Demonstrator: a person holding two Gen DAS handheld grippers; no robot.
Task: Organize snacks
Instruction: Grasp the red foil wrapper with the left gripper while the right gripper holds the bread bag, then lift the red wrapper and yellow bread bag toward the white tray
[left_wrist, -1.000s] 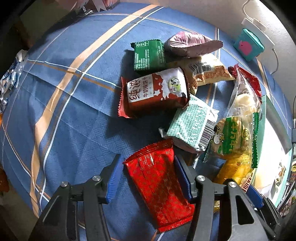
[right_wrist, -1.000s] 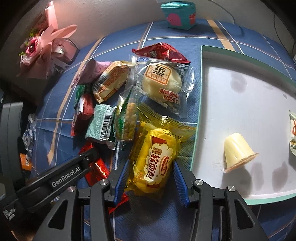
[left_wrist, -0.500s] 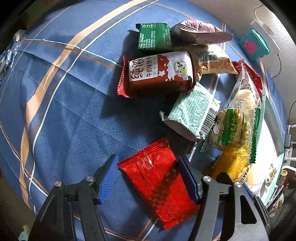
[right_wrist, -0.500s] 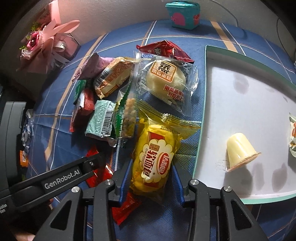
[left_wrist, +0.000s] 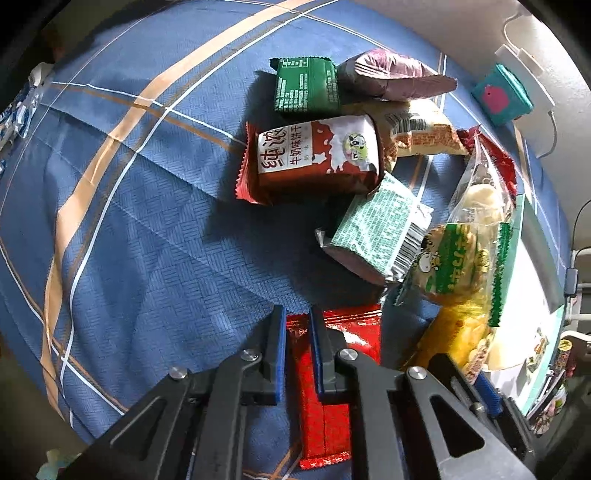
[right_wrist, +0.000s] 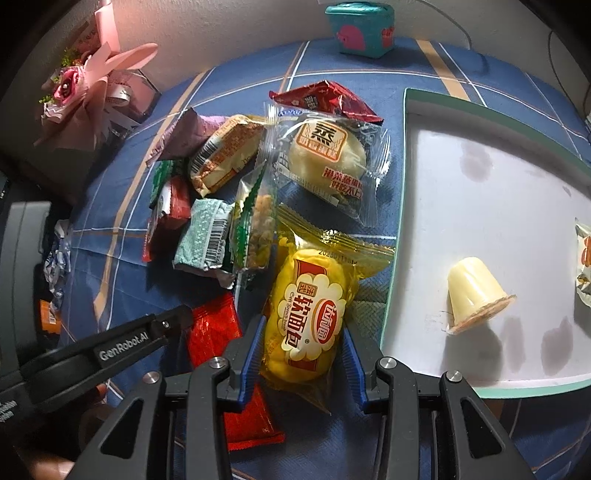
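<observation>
Left gripper (left_wrist: 297, 325) just clamped onto flat red foil snack packet (left_wrist: 325, 406); right gripper (right_wrist: 304, 343) grasping yellow plastic-wrapped bread packet (right_wrist: 308, 314) on blue plaid-cloth tabletop (left_wrist: 147, 240).

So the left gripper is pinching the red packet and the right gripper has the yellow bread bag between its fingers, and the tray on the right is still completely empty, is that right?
Not quite: the tray is not empty. The right wrist view shows a pale jelly cup lying on it and another packet at its far edge. The rest holds: the left gripper pinches the red packet, and the right gripper grips the yellow bread bag.
</observation>
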